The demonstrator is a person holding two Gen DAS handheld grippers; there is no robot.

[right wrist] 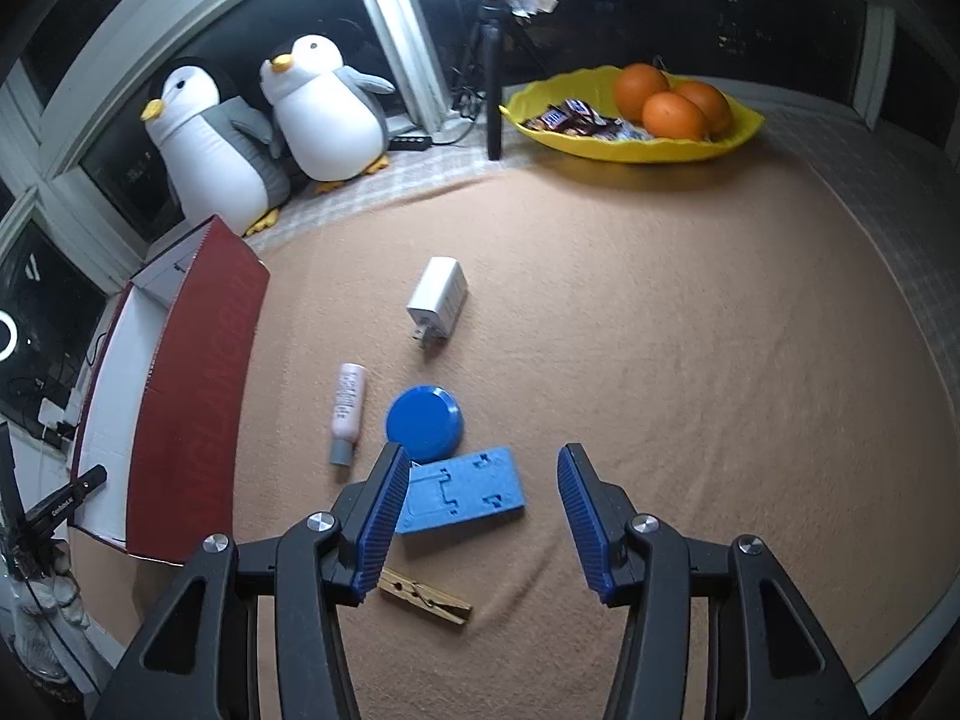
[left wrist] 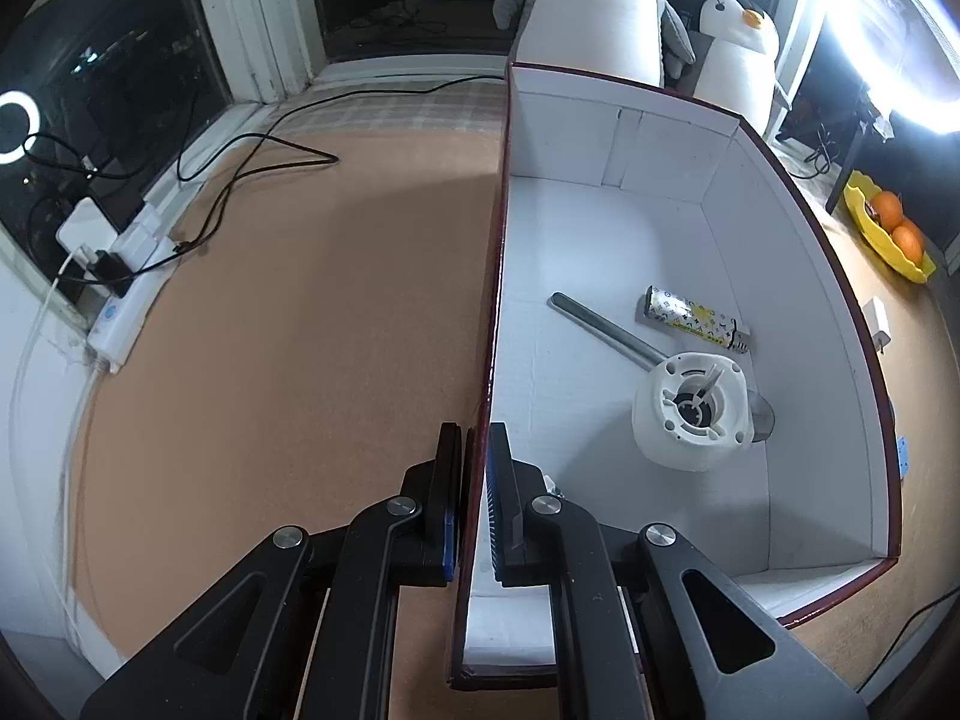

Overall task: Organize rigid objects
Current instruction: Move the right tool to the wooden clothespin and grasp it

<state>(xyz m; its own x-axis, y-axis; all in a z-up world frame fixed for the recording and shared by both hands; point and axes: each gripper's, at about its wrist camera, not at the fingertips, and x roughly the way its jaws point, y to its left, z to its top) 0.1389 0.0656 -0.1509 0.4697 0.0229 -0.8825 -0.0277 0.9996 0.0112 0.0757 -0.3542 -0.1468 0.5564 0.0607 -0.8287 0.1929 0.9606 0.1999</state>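
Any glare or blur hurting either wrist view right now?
Left wrist: ring light blows out the top right corner; white box interior stays readable. Right wrist: lamp glare along the top edge; blue rectangular block and wooden clothespin sharp; fisheye bends edges.

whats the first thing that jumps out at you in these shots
The red-sided box with its white inside stands out, the left gripper clamped on its near wall and a white round part, a metal rod and a patterned lighter inside. In the right wrist view the right gripper hangs open over a blue block and blue round lid on the tan cloth.
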